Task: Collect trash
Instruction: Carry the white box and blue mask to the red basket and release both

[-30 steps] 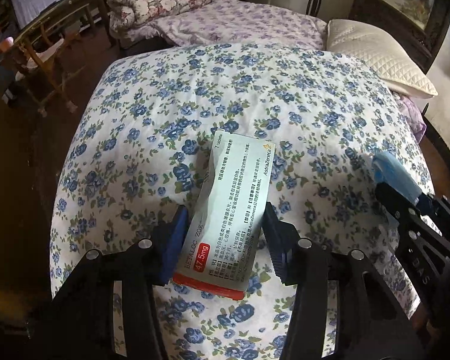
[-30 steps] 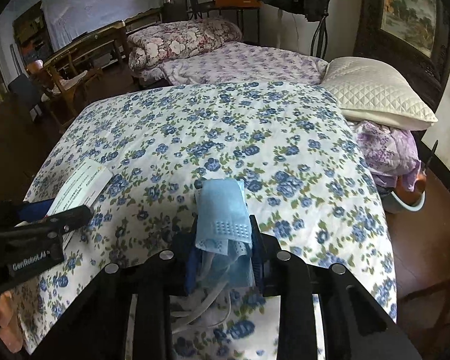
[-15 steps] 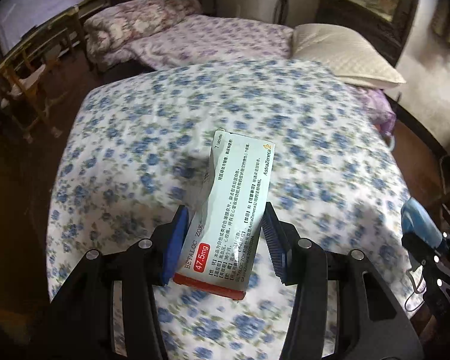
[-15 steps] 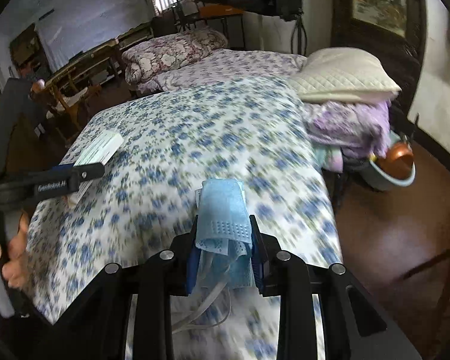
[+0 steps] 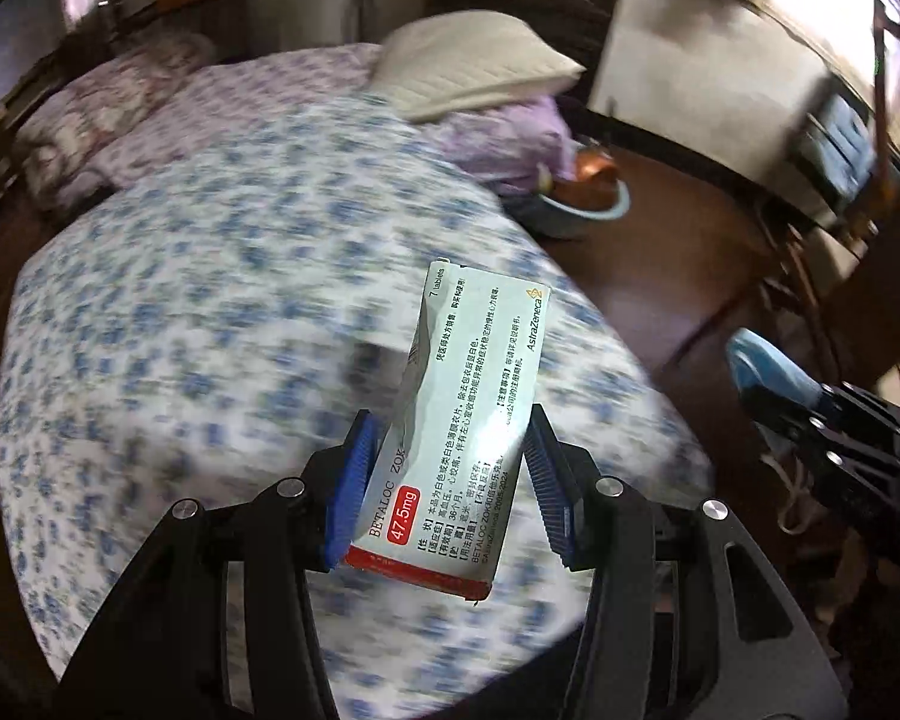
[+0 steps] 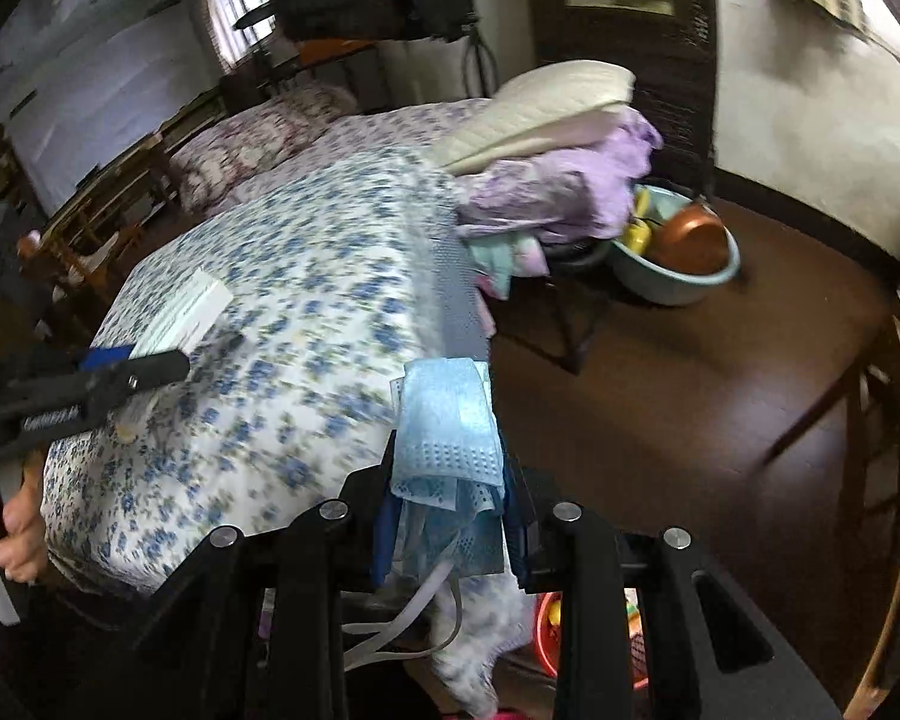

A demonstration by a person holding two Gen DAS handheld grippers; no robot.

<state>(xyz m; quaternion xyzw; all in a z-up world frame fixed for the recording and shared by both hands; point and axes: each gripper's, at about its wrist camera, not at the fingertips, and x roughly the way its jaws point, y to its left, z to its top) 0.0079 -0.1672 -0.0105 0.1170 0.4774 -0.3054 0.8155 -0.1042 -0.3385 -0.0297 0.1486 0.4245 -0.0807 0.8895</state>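
Two pieces of trash are held, one per gripper. A white cardboard medicine box with a red end stands tilted between the blue pads of the left gripper, clamped at both sides, raised over the blue-flowered quilt near the bed's right edge. A crumpled light-blue face mask is pinched in the right gripper, white ear loops hanging below, just past the bed's corner over the dark wooden floor. A pale-blue basin sits on that floor beside the bed.
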